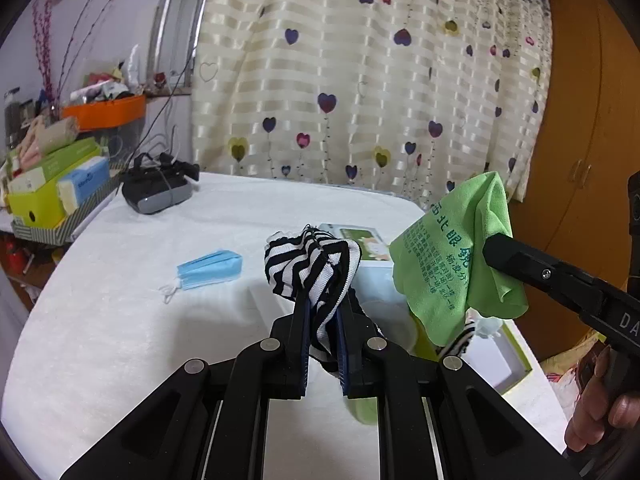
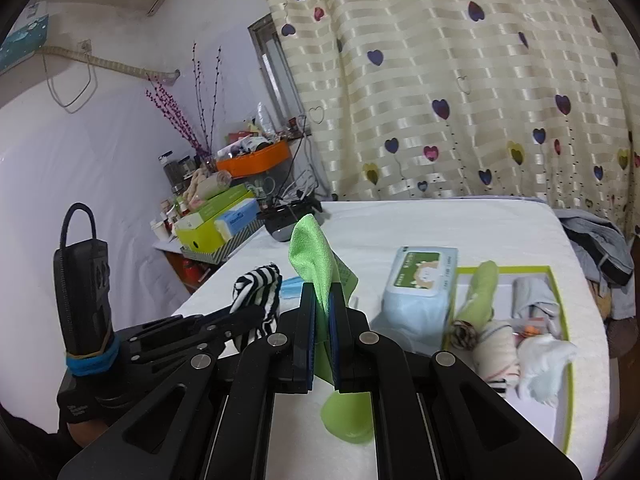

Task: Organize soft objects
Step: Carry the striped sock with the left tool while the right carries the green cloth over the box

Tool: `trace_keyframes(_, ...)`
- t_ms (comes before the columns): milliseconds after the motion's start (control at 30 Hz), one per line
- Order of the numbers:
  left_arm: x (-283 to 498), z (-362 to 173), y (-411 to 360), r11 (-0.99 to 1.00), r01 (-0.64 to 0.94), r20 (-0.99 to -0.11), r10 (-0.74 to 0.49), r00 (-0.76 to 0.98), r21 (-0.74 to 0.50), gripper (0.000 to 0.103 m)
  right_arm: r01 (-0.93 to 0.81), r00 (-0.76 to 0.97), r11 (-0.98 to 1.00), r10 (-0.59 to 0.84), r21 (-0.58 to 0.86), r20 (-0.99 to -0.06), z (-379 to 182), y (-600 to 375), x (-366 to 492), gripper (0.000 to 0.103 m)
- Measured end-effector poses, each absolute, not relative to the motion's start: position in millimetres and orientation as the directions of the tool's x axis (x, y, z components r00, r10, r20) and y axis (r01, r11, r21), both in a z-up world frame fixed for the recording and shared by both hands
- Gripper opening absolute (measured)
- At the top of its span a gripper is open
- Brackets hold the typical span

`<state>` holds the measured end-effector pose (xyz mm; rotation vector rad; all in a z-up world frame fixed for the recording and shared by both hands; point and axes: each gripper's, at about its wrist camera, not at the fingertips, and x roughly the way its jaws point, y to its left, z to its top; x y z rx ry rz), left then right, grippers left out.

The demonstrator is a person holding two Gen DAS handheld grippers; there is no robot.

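My left gripper (image 1: 323,312) is shut on a black-and-white striped cloth (image 1: 310,268) and holds it above the white table; it also shows in the right wrist view (image 2: 258,294). My right gripper (image 2: 323,300) is shut on a green printed cloth (image 2: 314,258), also lifted off the table; it also shows in the left wrist view (image 1: 452,252). A blue face mask (image 1: 210,268) lies on the table to the left. A green-rimmed white tray (image 2: 560,280) at the right holds several rolled soft items (image 2: 496,344).
A pack of wet wipes (image 2: 420,284) lies beside the tray. A black headset (image 1: 158,190) sits at the table's back left. Stacked boxes (image 1: 52,188) and an orange bin (image 1: 106,114) stand beyond the left edge. A curtain hangs behind.
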<state>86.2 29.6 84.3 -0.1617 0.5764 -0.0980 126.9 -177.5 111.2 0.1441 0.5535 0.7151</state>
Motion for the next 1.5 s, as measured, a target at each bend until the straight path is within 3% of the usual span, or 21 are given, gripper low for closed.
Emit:
trace_keyframes(933, 64, 93, -58, 0.966, 0.211, -0.524, -0.259, 0.811, -0.151, 0.011, -0.473, 0.706, 0.816, 0.576, 0.333, -0.411, 105, -262, 102, 0.006)
trace_keyframes(1500, 88, 55, -117, 0.919, 0.351, -0.6, -0.384, 0.702, -0.177, 0.011, -0.334, 0.691, 0.866, 0.493, 0.371, -0.529, 51, -308, 125, 0.006)
